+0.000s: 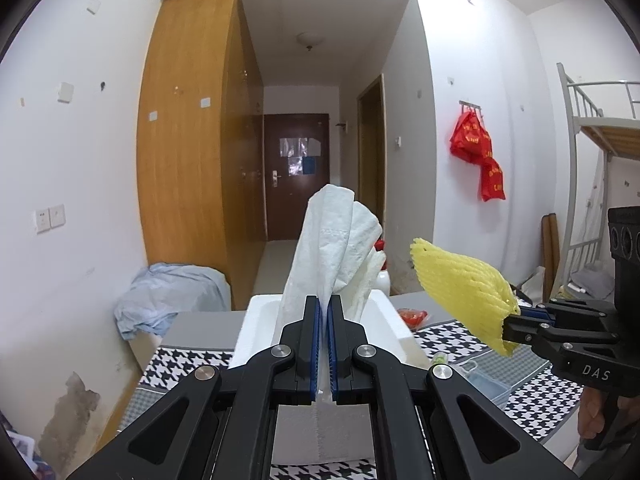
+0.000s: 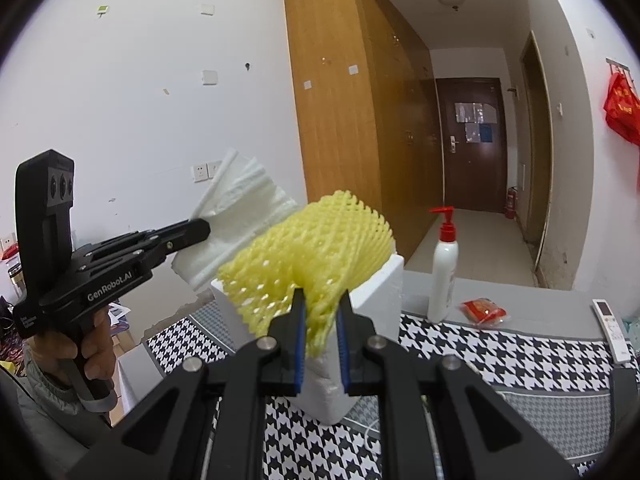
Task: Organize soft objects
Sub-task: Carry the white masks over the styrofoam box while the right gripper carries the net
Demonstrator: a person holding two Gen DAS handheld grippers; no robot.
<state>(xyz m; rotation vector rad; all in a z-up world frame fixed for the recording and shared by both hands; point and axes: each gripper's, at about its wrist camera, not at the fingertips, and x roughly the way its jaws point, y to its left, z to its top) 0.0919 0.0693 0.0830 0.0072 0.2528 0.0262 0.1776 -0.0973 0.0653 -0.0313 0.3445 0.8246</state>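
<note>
My left gripper (image 1: 324,306) is shut on a white paper towel (image 1: 334,248) and holds it upright above the white foam box (image 1: 386,316). It also shows in the right wrist view (image 2: 206,228) with the towel (image 2: 236,216) fanned out. My right gripper (image 2: 322,312) is shut on a yellow foam fruit net (image 2: 312,248), held over the foam box (image 2: 380,284). In the left wrist view the right gripper (image 1: 514,316) holds the net (image 1: 464,294) to the right of the box.
The box stands on a houndstooth cloth (image 2: 500,356). A white pump bottle (image 2: 442,272), a red packet (image 2: 484,310) and a white remote (image 2: 612,328) lie behind it. A clear container (image 1: 488,384) sits right of the box. A blue-covered bundle (image 1: 172,296) is left.
</note>
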